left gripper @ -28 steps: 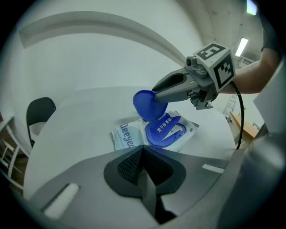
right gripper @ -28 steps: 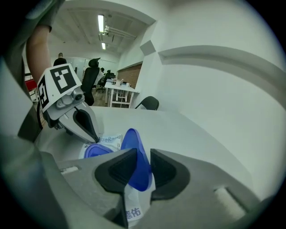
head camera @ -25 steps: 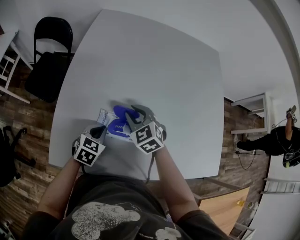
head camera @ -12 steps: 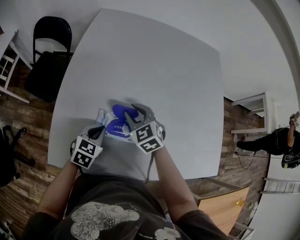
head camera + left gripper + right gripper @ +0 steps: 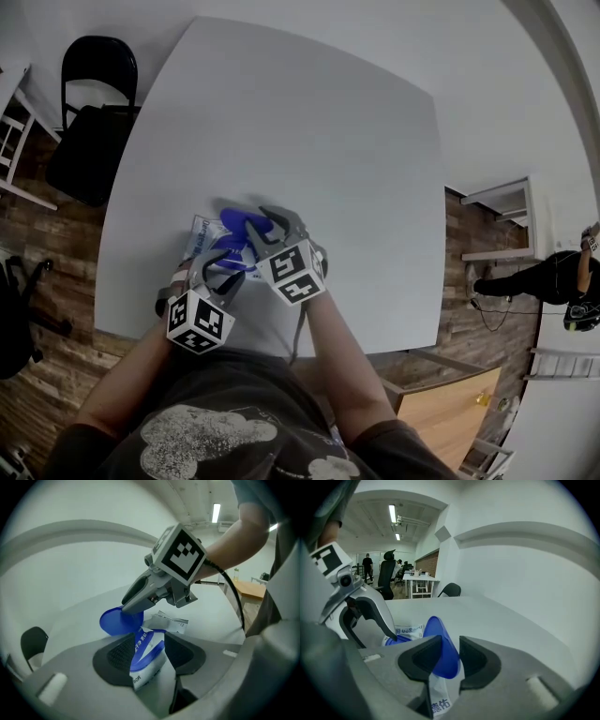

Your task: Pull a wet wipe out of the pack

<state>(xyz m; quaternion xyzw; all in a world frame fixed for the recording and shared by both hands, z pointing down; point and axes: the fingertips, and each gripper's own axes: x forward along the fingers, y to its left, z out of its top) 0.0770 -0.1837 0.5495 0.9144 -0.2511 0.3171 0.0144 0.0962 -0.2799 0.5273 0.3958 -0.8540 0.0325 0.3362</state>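
Head view: white desk, with a black chair beyond its far left corner. The wet wipe pack lies near the desk's front edge, on the left side. Both tools meet on it: the left tool at the near end, the right tool further in, at the blue lid flap. From this height the grips themselves cannot be made out, because the marker cubes and tool bodies cover most of the pack. A person is on the floor well off to the right.

Left gripper view: the jaws are closed in on the pack's near end, with the dark pads against it on either side. The white-and-blue wrapper fills the gap between them. This view also shows the right tool coming in from the upper right, its tip on the round blue flap, which stands up off the pack.

Right gripper view: the jaws are drawn nearly together, pinching the blue flap edge-on between the pads. White wrapper with printed characters hangs just below the flap. The left tool is at the left, its finger tip down at the pack. Only this view takes in the room behind: ceiling lights, an office chair and desks.
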